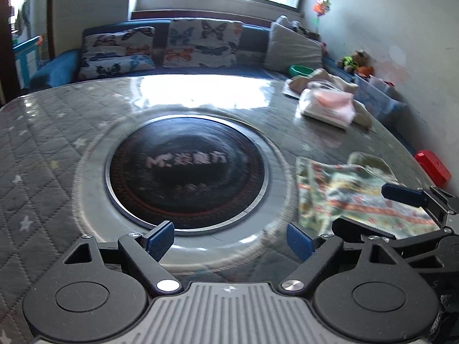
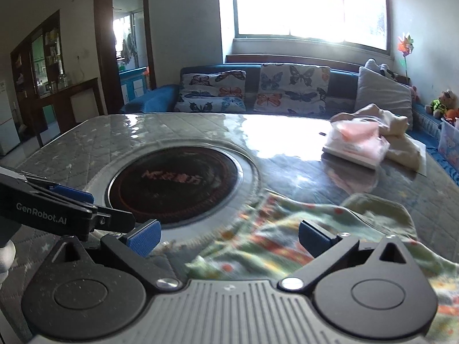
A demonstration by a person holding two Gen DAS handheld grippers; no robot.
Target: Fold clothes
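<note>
A small patterned green garment [image 1: 352,192] with orange and red print lies flat on the glass-topped table, right of the black round hotplate [image 1: 186,175]. My left gripper [image 1: 229,240] is open and empty, above the hotplate's near rim, left of the garment. My right gripper [image 2: 229,236] is open and empty, hovering over the garment's [image 2: 301,235] near left part. The right gripper's blue fingertip also shows in the left wrist view [image 1: 401,193], above the garment. The left gripper shows at the left edge of the right wrist view [image 2: 71,200].
A pile of pink and cream clothes [image 1: 330,97] sits on the table's far right, also in the right wrist view [image 2: 370,140]. A blue sofa with butterfly cushions [image 1: 200,43] stands behind the table. A red box [image 1: 433,166] and a storage bin [image 1: 378,97] are along the right wall.
</note>
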